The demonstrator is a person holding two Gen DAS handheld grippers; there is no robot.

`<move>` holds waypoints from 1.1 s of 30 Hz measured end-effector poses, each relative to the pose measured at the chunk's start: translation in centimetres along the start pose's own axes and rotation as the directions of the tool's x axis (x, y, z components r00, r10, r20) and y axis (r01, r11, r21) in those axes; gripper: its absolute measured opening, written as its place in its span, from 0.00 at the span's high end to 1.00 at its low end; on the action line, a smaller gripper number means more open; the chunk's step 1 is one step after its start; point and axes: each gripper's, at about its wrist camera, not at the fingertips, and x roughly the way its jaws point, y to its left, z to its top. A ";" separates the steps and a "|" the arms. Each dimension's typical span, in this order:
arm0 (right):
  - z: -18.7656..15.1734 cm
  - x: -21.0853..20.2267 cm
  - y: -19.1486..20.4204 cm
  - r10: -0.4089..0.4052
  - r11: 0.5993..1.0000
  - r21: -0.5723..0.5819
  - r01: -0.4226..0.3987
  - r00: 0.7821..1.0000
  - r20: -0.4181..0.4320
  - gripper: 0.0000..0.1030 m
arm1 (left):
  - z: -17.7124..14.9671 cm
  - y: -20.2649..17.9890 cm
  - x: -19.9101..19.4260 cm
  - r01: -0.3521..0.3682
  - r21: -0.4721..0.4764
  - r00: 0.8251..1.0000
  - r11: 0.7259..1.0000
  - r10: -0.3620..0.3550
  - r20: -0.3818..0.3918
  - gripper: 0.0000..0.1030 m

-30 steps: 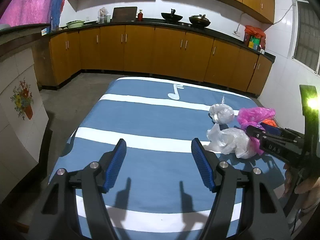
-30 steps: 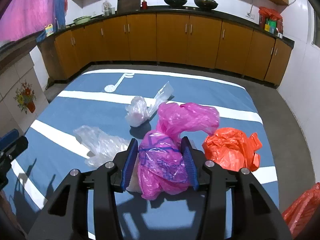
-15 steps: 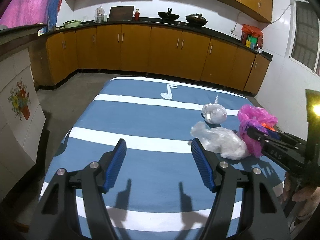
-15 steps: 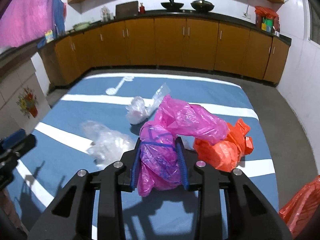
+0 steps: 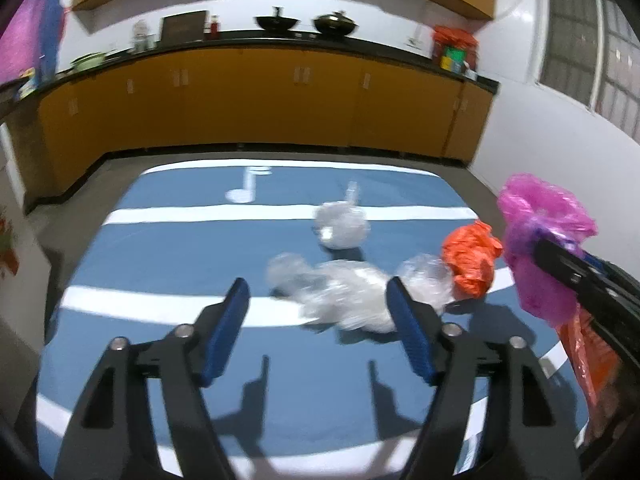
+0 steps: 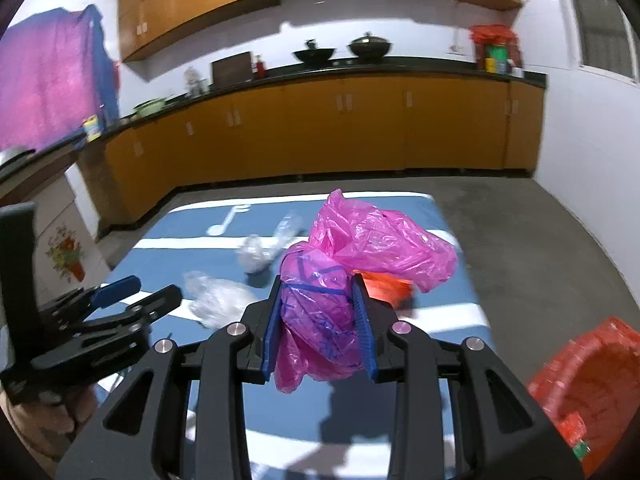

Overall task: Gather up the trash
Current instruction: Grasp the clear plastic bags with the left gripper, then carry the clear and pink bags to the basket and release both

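above the blue striped mat (image 6: 452, 300), the right gripper (image 6: 320, 320) clamped a pink plastic bag (image 6: 340, 276) between its blue pads, clear of the surface. at its 9 o'clock, the left gripper (image 5: 320, 320) hung spread wide and empty, with crumpled clear bags (image 5: 344, 296) at its 12 o'clock and an orange bag (image 5: 472, 264) toward 2.

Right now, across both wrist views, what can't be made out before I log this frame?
- Clear plastic bags, left wrist view: motion blur and the open left gripper's finger hide how many there are.
- Orange bag, right wrist view: mostly hidden behind the pink bag held in the right gripper.
- Red container, right wrist view: cut off by the edge; contents unseen.
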 end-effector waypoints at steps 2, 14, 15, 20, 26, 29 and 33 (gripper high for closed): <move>-0.4 -0.5 -1.0 -0.027 1.000 0.013 0.027 1.000 -0.001 0.68 | 0.2 -1.1 1.2 0.021 0.023 1.000 1.000 -0.020 -0.017 0.28; -2.6 -1.2 -4.5 -0.072 0.993 0.087 0.075 0.997 -0.038 0.68 | -0.9 -3.5 7.3 0.046 0.070 0.984 0.996 -0.033 -0.177 0.42; -2.7 -1.3 -4.8 -0.072 0.993 0.092 0.076 0.997 -0.038 0.68 | -1.0 -3.6 7.3 0.054 0.069 0.983 0.996 -0.040 -0.179 0.46; -2.8 -1.4 -5.2 -0.072 0.991 0.108 0.076 0.997 -0.040 0.68 | -1.3 -4.4 6.8 0.058 0.099 0.985 0.993 -0.040 -0.169 0.61; -2.9 -2.5 -5.2 -0.075 0.991 0.107 0.078 0.997 -0.028 0.68 | -1.6 -4.6 5.8 0.056 0.103 0.987 0.993 -0.040 -0.157 0.68; -3.0 -3.3 -5.2 -0.078 0.991 0.112 0.079 0.997 -0.020 0.68 | -1.7 -4.6 5.1 0.049 0.104 0.989 0.993 -0.034 -0.146 0.69; -3.1 -4.6 -5.1 -0.082 0.990 0.117 0.082 0.997 -0.006 0.68 | -1.7 -4.6 3.5 0.045 0.101 0.992 0.994 -0.032 -0.120 0.69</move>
